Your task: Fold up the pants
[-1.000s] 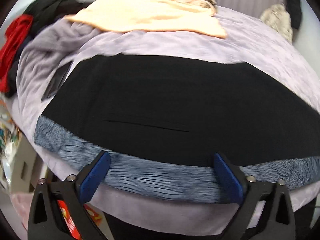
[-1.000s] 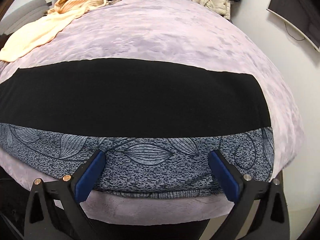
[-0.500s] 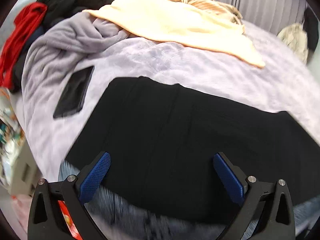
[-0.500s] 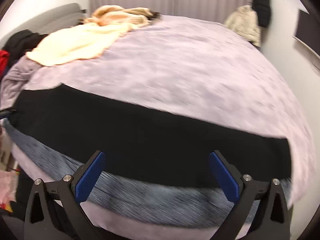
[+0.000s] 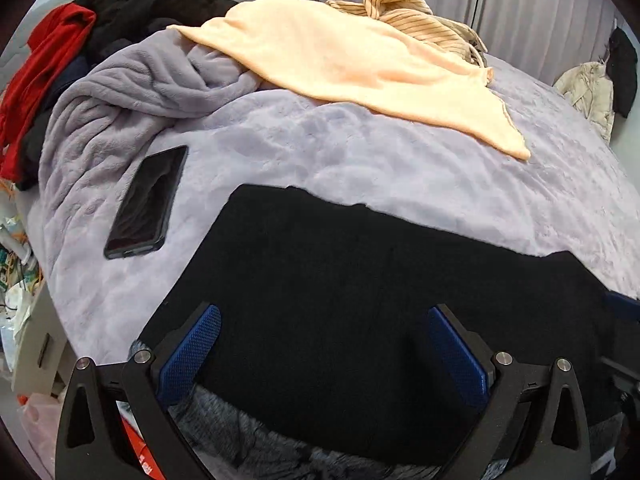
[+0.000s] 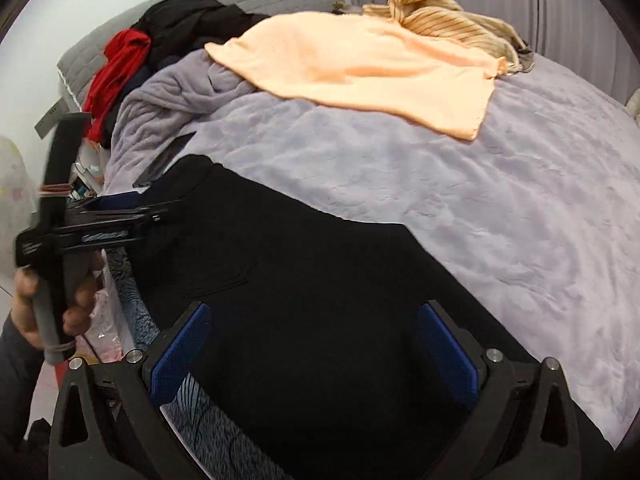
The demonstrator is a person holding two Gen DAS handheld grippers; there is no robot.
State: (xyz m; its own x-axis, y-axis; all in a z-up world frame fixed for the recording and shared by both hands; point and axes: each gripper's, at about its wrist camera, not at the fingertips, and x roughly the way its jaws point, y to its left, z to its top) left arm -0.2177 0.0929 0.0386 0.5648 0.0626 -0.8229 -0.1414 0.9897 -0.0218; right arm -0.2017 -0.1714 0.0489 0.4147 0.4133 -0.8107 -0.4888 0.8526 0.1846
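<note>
1. Black pants (image 5: 360,300) spread flat on the lavender bedspread (image 5: 360,152) along the near edge of the bed, atop a grey leaf-patterned cloth (image 6: 212,424) that peeks out at the near edge.
2. Step in hand, by judgement: reaching over the pants to pick a grip for a fold; no fold visible as yet.
3. To do it well: take only the black fabric, not the patterned cloth beneath; grip at matching spots on the near edge or at a corner with both tools; lift low and carry across evenly so edges meet without a twist.
4. Worth keeping clear of the phone (image 5: 146,204) lying just left of the pants, and of the peach blanket (image 5: 360,68) farther back, well apart.
5. Left gripper (image 5: 324,356): blue pads spread wide, nothing between them, hovering above the left part of the pants; contact with the cloth cannot be told.
6. Right gripper (image 6: 316,356): likewise spread wide and empty, poised over the black fabric nearer its right end.
7. In the right wrist view, the left tool seen from the side at the left end of the pants, in the person's left hand (image 6: 48,308).
</note>
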